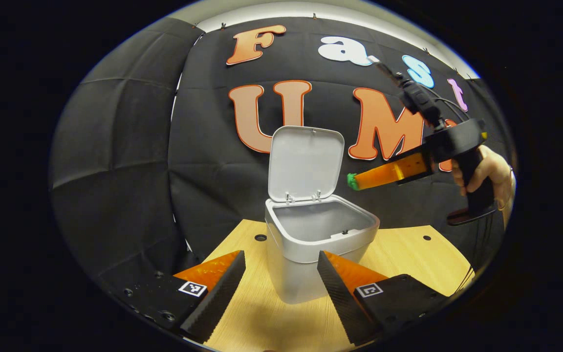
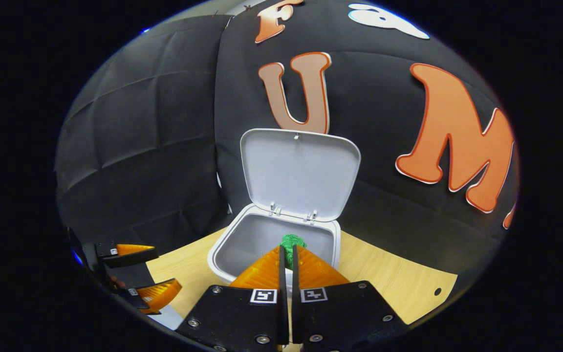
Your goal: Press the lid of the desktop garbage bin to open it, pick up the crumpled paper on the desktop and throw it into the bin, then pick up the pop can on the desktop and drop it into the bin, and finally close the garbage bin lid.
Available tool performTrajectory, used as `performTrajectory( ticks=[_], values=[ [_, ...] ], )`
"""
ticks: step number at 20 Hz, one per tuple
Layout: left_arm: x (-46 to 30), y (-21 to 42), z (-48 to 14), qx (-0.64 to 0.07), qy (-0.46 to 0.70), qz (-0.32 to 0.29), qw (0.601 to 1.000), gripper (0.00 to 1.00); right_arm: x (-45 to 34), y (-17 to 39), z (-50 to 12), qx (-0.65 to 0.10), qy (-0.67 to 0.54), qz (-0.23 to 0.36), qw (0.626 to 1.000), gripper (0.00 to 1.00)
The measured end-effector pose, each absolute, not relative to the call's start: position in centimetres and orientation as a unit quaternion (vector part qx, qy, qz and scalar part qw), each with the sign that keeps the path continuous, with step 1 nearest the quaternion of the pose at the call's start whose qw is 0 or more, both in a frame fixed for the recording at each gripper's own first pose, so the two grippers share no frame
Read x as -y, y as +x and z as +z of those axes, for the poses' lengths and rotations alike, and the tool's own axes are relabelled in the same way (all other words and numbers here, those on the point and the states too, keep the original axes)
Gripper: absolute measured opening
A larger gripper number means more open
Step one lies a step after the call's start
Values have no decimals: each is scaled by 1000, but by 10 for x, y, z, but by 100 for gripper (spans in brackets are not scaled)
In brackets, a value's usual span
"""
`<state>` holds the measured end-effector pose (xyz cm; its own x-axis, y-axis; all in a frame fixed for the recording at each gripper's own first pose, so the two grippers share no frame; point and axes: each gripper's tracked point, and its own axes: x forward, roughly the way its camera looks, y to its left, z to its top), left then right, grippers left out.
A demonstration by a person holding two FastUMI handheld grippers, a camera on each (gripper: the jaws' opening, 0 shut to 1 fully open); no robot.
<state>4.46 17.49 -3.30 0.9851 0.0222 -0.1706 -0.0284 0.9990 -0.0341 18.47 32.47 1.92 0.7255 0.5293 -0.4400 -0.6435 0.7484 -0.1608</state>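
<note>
The grey desktop bin (image 1: 306,244) stands on the wooden table (image 1: 408,249) with its lid (image 1: 305,164) swung upright. My left gripper (image 1: 281,254) is open, low in front of the bin, its fingers apart on either side of the bin's lower body. A hand (image 1: 491,176) holds my right gripper (image 1: 355,181) up at the right, level with the lid and pointing at it. In the right gripper view that gripper (image 2: 287,249) is shut on a small green crumpled paper (image 2: 291,243) over the open bin (image 2: 271,239). How far down the bin's inside goes is hidden.
The black cloth wall stands close behind the bin. The table (image 2: 384,278) has small round holes near its back edge (image 1: 260,237). My left gripper (image 2: 166,269) sits at the lower left in the right gripper view, beside the bin.
</note>
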Motion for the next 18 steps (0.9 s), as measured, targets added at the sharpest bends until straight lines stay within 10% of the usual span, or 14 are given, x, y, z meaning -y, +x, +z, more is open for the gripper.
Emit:
performTrajectory(
  ticks=[9,13,18],
  values=[
    [-200,40,-36,-89,-16,19,996,94,-350,197,-11,-221,-149,315,911,19],
    [-203,41,-33,-85,-18,18,996,94,-344,204,-4,-218,-118,302,920,94],
    [-198,44,-31,-84,-18,10,996,94,-333,197,7,-213,-100,303,924,95]
  ],
)
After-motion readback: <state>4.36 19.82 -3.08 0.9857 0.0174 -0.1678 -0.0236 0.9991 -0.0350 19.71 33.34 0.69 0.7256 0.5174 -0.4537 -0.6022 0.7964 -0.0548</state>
